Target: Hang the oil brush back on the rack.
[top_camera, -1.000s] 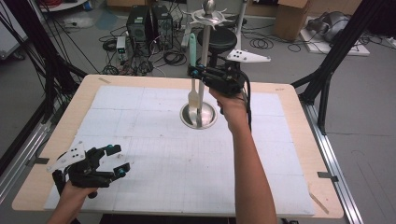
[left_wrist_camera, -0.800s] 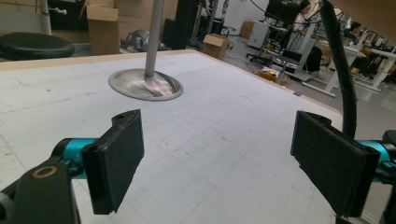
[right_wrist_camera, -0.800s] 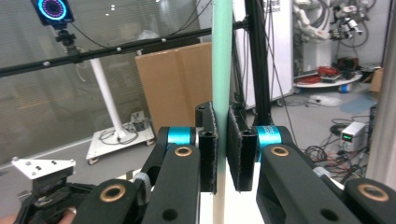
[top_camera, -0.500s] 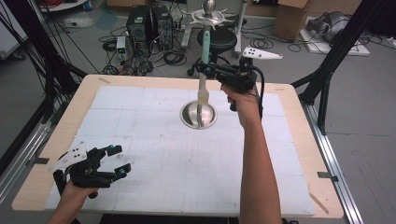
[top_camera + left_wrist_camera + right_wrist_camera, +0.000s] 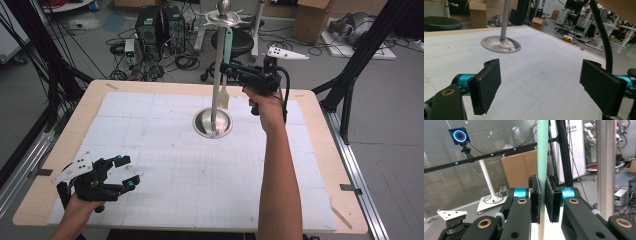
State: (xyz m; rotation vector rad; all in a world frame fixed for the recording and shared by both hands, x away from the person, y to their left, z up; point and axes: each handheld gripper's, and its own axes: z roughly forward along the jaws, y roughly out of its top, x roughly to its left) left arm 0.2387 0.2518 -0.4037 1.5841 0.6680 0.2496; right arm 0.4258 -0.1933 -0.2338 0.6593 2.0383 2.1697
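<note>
A metal stand rises from a round base (image 5: 212, 122) at the middle back of the table, and its pole (image 5: 217, 75) ends in a ring of hooks (image 5: 223, 19). A utensil with a mint-green handle (image 5: 228, 45) and a cream head (image 5: 223, 97) hangs upright just right of the pole. My right gripper (image 5: 227, 67) is shut on the handle (image 5: 542, 150), with the pole (image 5: 606, 165) close beside it. My left gripper (image 5: 127, 172) stands open and empty over the near left corner, facing the base (image 5: 500, 44).
A white gridded mat (image 5: 200, 175) covers the wooden table (image 5: 320, 115). Behind the table are a black stool (image 5: 232, 40), computer boxes (image 5: 160, 22), cables and cardboard boxes on the floor. Black frame legs (image 5: 350, 85) stand at the table's sides.
My right gripper has lifted the utensil from low beside the base up along the pole toward the hooks. The left gripper has stayed put.
</note>
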